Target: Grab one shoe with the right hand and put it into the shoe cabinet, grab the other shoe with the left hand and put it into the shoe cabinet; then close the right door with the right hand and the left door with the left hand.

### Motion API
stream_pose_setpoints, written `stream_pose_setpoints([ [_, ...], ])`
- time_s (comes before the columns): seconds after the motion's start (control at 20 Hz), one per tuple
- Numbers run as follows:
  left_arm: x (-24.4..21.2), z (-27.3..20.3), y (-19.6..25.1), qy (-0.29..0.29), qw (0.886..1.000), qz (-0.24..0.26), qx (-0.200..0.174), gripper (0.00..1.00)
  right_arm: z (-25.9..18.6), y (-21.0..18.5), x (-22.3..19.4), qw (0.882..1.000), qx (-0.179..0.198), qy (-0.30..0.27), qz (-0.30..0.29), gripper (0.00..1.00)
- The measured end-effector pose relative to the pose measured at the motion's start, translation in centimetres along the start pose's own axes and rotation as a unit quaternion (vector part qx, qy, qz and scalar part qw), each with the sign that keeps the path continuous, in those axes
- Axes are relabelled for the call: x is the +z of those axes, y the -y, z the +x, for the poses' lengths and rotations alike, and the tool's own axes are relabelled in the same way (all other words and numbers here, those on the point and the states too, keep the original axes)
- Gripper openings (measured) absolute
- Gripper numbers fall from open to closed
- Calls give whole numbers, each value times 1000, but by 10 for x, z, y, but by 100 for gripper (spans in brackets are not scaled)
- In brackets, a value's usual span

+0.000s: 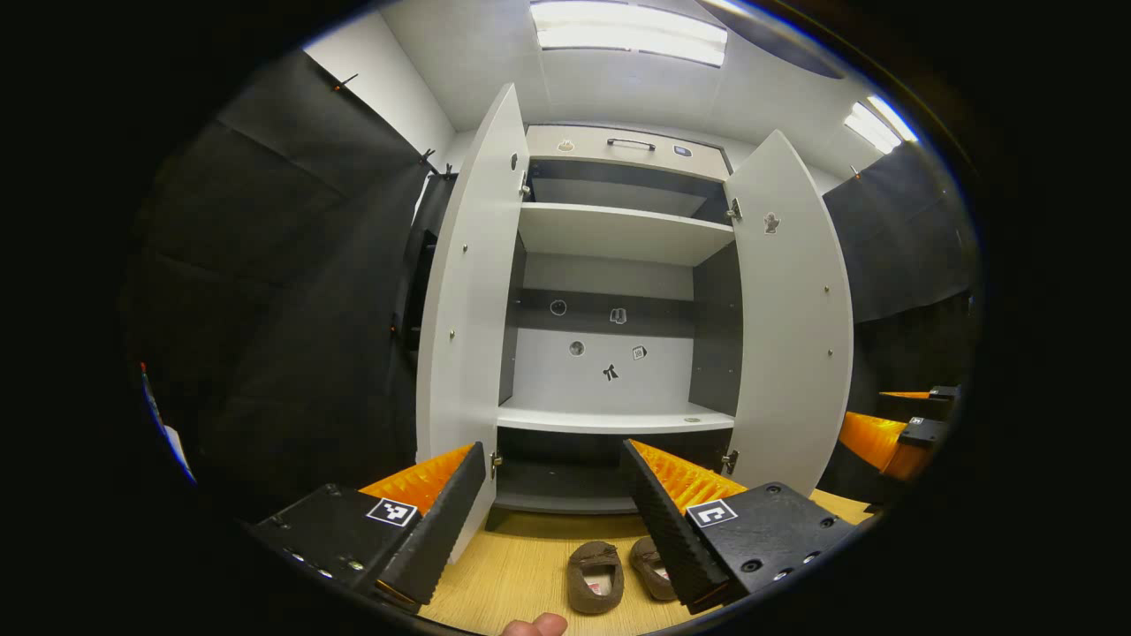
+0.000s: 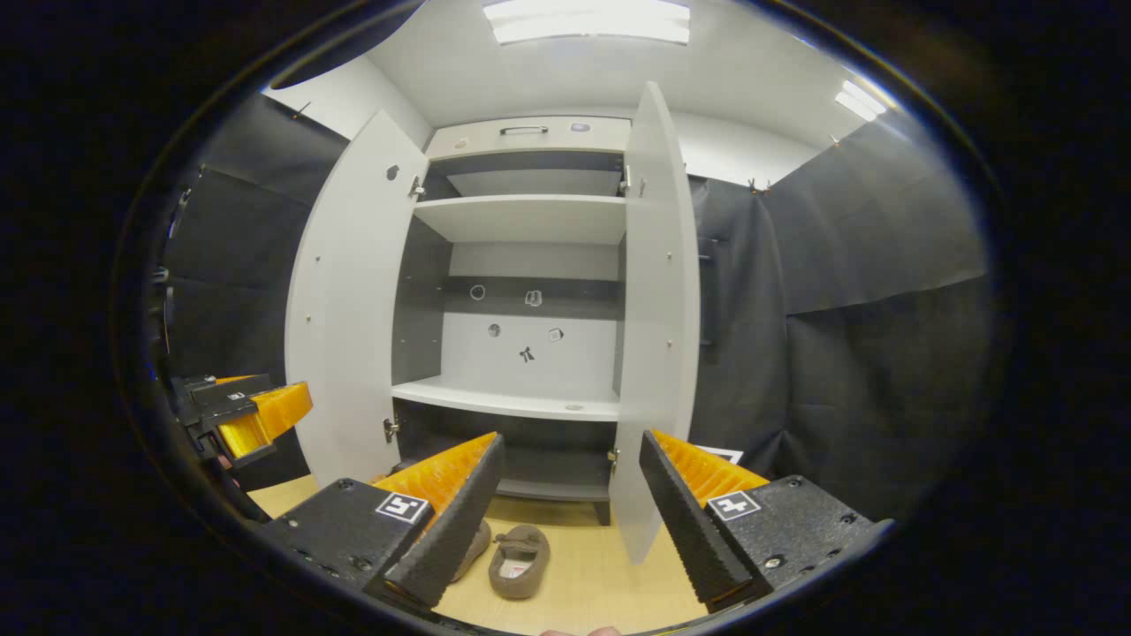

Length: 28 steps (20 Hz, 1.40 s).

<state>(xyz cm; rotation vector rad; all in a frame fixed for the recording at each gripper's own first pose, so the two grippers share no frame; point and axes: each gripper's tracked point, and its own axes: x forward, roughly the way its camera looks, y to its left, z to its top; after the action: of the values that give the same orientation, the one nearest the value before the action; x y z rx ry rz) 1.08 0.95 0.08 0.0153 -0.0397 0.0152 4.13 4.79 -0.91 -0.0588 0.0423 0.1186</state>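
Observation:
Two brown slipper-like shoes lie side by side on the wooden floor before the white shoe cabinet (image 1: 610,420). In the left gripper view one shoe (image 1: 595,578) shows whole and the other shoe (image 1: 651,568) is partly hidden behind a finger. My left gripper (image 1: 552,512) is open above them, holding nothing. Both cabinet doors stand wide open: the left door (image 1: 468,318) and the right door (image 1: 791,318). In the right gripper view my right gripper (image 2: 570,508) is open, with one shoe (image 2: 519,548) between its fingers lower down and the other shoe (image 2: 477,539) peeking past the left finger.
The cabinet has an upper shelf (image 1: 623,231), a middle shelf (image 1: 614,417) and a dark bottom compartment (image 1: 565,481). A drawer with a handle (image 1: 630,142) tops it. Black cloth walls close both sides. A fingertip (image 1: 535,626) shows at the bottom edge.

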Motion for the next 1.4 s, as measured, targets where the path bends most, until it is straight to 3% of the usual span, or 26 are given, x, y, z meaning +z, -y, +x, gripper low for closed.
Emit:
stream_pose_setpoints([
  [0.2, -1, -3, -9, 1, 1000, -1, 7, 95, 35, -32, -40, 997, 48, -47, -21, 100],
  [0.4, -4, -7, -20, -4, 1000, -3, 17, 95, 73, -61, -114, 987, 83, -132, -27, 98],
  [0.55, -4, -8, -30, -6, 1000, 2, 24, 95, 96, -76, -171, 975, 103, -196, -24, 95],
  [0.85, -8, -10, -42, -13, 999, 0, 33, 95, 116, -92, -276, 939, 124, -315, -62, 72],
  [1.2, -10, -7, -47, -17, 999, 6, 37, 95, 127, -89, -346, 911, 101, -393, -69, 53],
  [1.3, -13, -6, -46, -19, 999, 7, 36, 95, 131, -87, -352, 911, 93, -394, -71, 43],
  [1.4, -13, -5, -45, -21, 999, 9, 35, 95, 137, -88, -356, 914, 86, -390, -74, 41],
])
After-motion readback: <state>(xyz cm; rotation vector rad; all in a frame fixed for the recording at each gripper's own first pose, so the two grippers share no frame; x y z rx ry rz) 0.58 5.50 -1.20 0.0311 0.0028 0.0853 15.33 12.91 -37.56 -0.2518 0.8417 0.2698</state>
